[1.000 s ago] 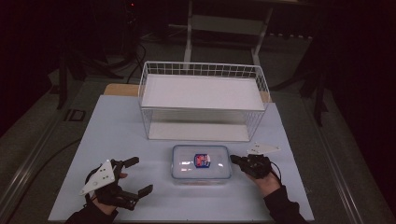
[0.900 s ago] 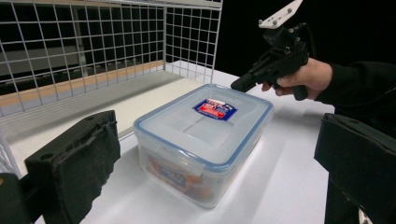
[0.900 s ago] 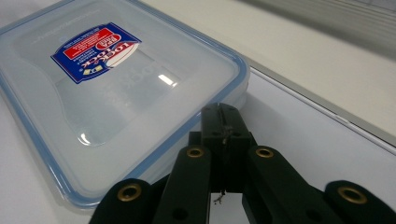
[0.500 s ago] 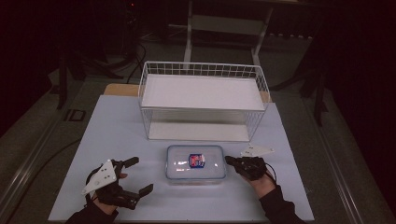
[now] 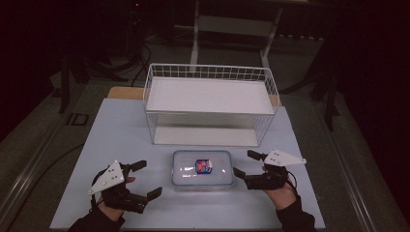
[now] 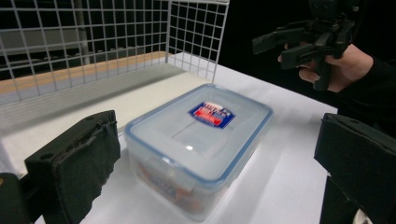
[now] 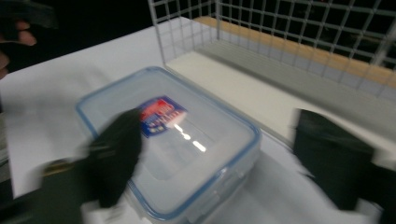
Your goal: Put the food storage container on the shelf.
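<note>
We see the lidded container point(image 5: 203, 168) on the table point(image 5: 121, 125) between both claws. The right claw point(image 5: 245, 165), just beside its right end, has just been opening and holds nothing; the left claw point(image 5: 145, 180) gapes wide, empty.

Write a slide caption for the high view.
Both grippers, left and right, open beside a lidded plastic box before a wire basket.

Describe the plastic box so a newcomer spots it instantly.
On the white table, find the large white wire basket at the back. Directly in front of it, between the two grippers, sits a clear rectangular plastic container: blue-rimmed lid, red-and-blue label in the middle.
</note>
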A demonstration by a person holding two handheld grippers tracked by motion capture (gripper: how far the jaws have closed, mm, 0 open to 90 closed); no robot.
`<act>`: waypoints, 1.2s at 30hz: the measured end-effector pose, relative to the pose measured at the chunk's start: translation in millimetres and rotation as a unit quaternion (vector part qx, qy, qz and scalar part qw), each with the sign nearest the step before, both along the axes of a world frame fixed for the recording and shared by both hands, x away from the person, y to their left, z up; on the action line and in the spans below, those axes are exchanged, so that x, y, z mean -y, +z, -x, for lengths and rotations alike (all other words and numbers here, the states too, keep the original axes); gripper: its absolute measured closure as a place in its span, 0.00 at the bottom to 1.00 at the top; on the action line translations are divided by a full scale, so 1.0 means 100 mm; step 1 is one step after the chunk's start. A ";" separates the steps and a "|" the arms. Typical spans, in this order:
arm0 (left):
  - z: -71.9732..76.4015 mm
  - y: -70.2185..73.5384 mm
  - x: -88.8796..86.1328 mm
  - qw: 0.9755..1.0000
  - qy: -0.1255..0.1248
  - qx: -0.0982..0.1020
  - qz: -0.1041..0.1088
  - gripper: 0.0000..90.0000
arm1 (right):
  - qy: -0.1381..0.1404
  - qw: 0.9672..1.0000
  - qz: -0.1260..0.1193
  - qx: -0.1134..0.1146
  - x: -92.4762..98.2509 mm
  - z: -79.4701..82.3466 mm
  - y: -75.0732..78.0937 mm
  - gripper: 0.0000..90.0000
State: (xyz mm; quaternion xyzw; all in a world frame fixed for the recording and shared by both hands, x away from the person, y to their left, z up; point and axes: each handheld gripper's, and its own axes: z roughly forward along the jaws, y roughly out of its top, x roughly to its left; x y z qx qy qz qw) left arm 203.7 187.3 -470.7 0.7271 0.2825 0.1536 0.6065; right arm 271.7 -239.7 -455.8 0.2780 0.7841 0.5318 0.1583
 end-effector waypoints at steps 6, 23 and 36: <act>-0.09 0.18 0.08 1.000 -0.016 -0.004 -0.008 0.00 | 0.002 0.999 0.008 0.039 0.02 0.04 0.10 0.13; -0.60 0.17 0.31 0.989 -0.016 -0.138 -0.039 0.00 | -0.012 0.998 0.019 0.053 0.03 0.08 0.17 0.15; -0.95 -0.23 0.29 0.953 0.015 -0.304 -0.007 0.00 | -0.037 0.999 0.019 -0.007 0.04 -0.05 -0.01 0.12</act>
